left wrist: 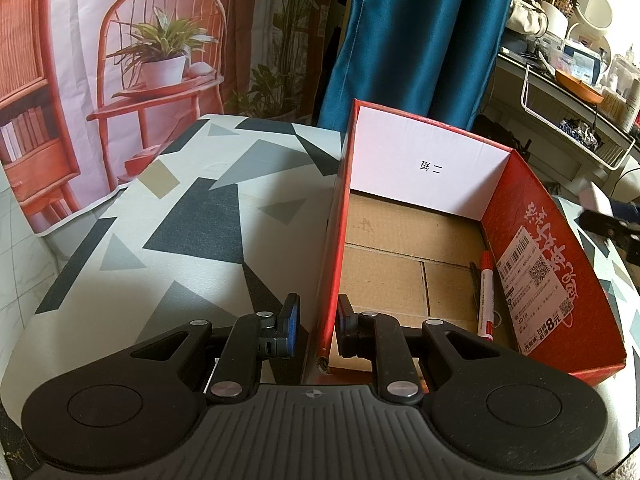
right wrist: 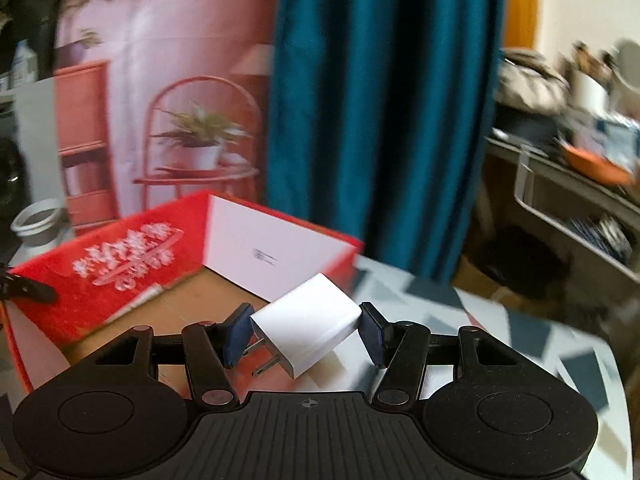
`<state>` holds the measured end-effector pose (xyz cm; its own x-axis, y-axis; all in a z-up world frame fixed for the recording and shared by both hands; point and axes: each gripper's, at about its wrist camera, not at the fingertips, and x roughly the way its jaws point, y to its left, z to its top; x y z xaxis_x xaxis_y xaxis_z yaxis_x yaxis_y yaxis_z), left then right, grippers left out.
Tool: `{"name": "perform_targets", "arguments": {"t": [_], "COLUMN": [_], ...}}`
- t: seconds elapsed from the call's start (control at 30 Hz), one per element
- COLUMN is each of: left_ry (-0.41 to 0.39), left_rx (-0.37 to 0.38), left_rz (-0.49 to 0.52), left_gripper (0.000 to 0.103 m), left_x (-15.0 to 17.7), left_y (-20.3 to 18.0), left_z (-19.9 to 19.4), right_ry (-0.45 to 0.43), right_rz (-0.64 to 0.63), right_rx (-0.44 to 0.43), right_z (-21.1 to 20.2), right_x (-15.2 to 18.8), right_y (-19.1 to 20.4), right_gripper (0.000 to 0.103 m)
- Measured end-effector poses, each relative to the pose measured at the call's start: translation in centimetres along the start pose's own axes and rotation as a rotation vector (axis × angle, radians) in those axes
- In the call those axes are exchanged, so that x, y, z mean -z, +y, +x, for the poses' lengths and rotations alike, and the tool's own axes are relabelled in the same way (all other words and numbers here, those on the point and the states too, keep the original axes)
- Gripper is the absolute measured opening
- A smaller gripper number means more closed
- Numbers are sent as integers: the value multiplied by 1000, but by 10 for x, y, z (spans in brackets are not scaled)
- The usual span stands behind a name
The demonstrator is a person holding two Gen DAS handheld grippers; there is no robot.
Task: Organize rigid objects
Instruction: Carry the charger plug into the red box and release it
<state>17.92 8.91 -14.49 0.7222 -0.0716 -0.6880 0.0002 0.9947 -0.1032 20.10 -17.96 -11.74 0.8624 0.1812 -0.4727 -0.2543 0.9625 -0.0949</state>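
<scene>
Left wrist view: the left gripper [left wrist: 316,326] sat astride the near left wall of the red box [left wrist: 334,240], one finger outside, one inside, apparently clamped on the cardboard to steady it. A red-capped marker [left wrist: 486,296] lay inside along the right wall, on the counter [left wrist: 180,216]-borne box's brown floor. Right wrist view, blurred: the right gripper [right wrist: 306,332] was clamped on a white charger plug [right wrist: 310,314], tilted, prongs aimed back-left toward the camera. The box [right wrist: 120,280] opened ahead and left, just beyond the plug; the right gripper was the nearer for the drop, likely needing a short leftward carry.
</scene>
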Motion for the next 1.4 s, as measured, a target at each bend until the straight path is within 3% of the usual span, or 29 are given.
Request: {"name": "perform_targets", "arguments": {"t": [0.2, 0.7, 1.1, 1.4], "left_ry": [0, 2, 3, 2], "left_rx": [0, 0, -3, -4], "left_rz": [2, 1, 1, 2], "left_gripper": [21, 21, 21, 21], "left_x": [0, -1, -1, -1], "left_y": [-2, -3, -3, -3], "left_z": [1, 1, 1, 1], "right_ry": [15, 40, 2, -38], "right_rz": [-114, -156, -82, 116], "right_rx": [-51, -75, -30, 79], "right_z": [18, 21, 6, -12], "right_x": [-10, -3, 0, 16], "right_y": [28, 44, 30, -16], "right_gripper": [53, 53, 54, 54]}}
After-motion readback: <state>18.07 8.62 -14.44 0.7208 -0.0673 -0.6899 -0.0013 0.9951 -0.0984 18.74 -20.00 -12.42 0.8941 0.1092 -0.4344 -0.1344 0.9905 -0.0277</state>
